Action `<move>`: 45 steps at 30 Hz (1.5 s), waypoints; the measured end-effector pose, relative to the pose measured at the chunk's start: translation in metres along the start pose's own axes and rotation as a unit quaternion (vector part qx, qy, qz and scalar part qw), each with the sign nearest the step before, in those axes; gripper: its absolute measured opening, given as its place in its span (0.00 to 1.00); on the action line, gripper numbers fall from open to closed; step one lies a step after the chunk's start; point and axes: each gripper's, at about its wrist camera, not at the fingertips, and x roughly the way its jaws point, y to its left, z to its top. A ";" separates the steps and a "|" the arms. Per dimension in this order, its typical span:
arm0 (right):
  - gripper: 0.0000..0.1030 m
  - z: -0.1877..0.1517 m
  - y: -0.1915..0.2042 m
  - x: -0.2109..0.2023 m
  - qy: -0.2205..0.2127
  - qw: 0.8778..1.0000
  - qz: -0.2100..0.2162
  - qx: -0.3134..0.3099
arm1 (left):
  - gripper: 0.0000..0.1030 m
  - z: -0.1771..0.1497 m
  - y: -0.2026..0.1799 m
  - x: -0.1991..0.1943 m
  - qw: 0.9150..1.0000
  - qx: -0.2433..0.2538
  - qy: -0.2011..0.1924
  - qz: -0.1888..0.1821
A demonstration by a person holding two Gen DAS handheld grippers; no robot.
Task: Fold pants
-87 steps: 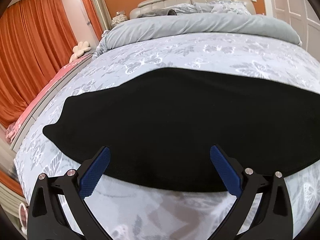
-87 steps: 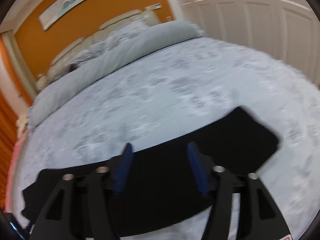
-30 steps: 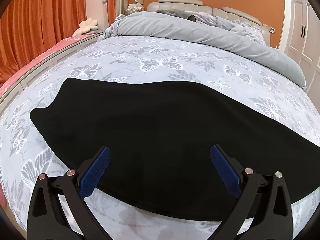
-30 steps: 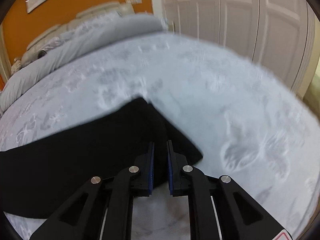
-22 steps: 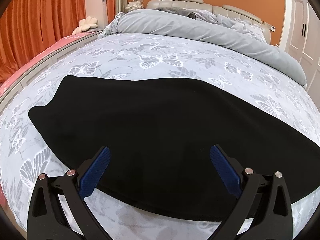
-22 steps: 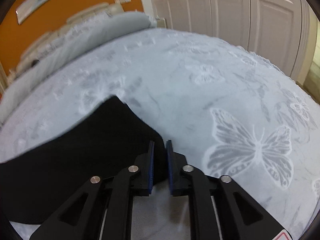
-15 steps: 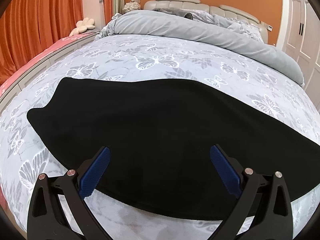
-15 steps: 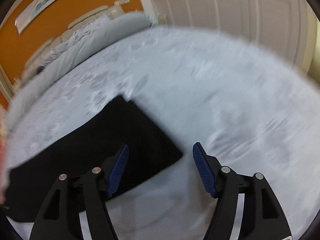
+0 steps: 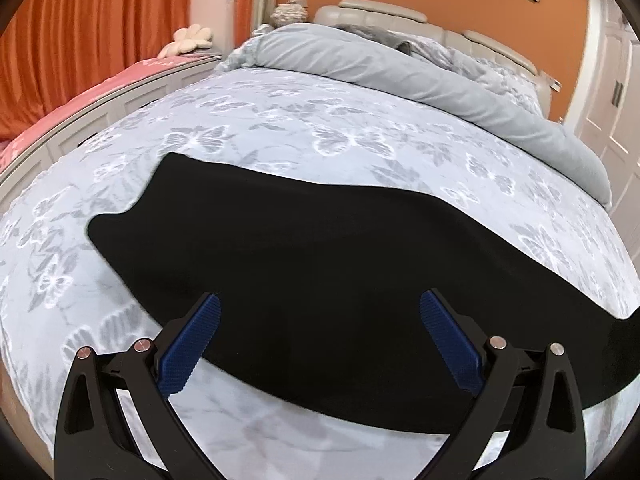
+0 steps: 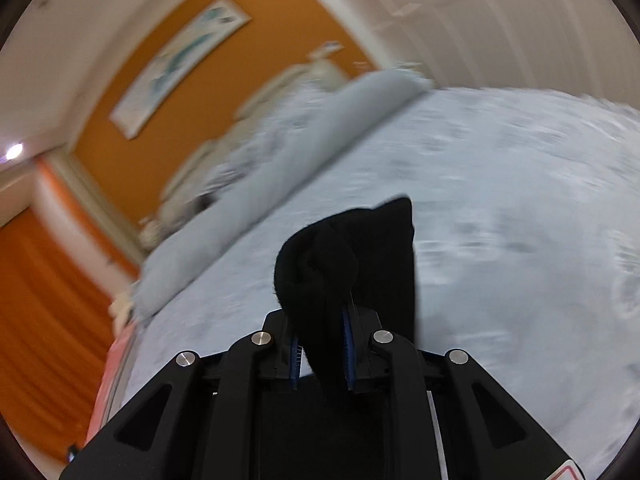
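Observation:
The black pants lie flat across the butterfly-print bedspread, stretching from the left to the right edge of the left wrist view. My left gripper is open and empty, hovering over the pants' near edge. My right gripper is shut on one end of the pants, and the bunched black cloth stands up between its blue pads, lifted above the bed. The right wrist view is blurred.
A rolled grey duvet and a padded headboard lie at the far end of the bed. Orange curtains and a pink-topped bench are on the left. White wardrobe doors are on the right.
My right gripper, open half a second ago over the pants' end, has shut on it and lifted it, swinging leftward. My left gripper stays open and has drifted slightly.

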 end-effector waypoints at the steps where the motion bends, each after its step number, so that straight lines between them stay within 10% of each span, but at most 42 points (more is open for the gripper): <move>1: 0.14 -0.006 0.023 0.003 0.006 1.000 0.018 -0.018 | 0.95 0.002 0.008 -0.001 1.000 -0.006 0.001 -0.001; 10: 0.14 -0.081 0.168 0.048 0.082 0.982 0.115 -0.125 | 0.95 0.013 0.060 -0.007 0.999 0.008 -0.003 0.034; 19: 0.15 -0.186 0.258 0.112 0.181 0.951 0.106 -0.229 | 0.95 0.019 0.119 -0.009 0.998 -0.012 -0.003 0.060; 29: 0.17 -0.291 0.275 0.163 0.262 0.893 0.051 -0.361 | 0.95 0.015 0.149 -0.009 0.998 -0.021 0.002 0.063; 34: 0.38 -0.298 0.282 0.156 0.262 0.878 0.060 -0.395 | 0.95 0.014 0.141 -0.010 0.998 -0.009 0.002 0.057; 38: 0.44 -0.268 0.290 0.119 0.228 0.896 0.102 -0.367 | 0.95 0.018 0.143 -0.009 0.998 -0.020 0.005 0.054; 40: 0.64 -0.261 0.291 0.110 0.213 0.901 0.104 -0.362 | 0.95 0.020 0.153 -0.005 0.998 -0.047 0.016 0.046; 45: 0.62 -0.304 0.302 0.121 0.231 0.864 0.070 -0.442 | 0.95 0.020 0.186 0.001 0.990 -0.128 0.040 0.032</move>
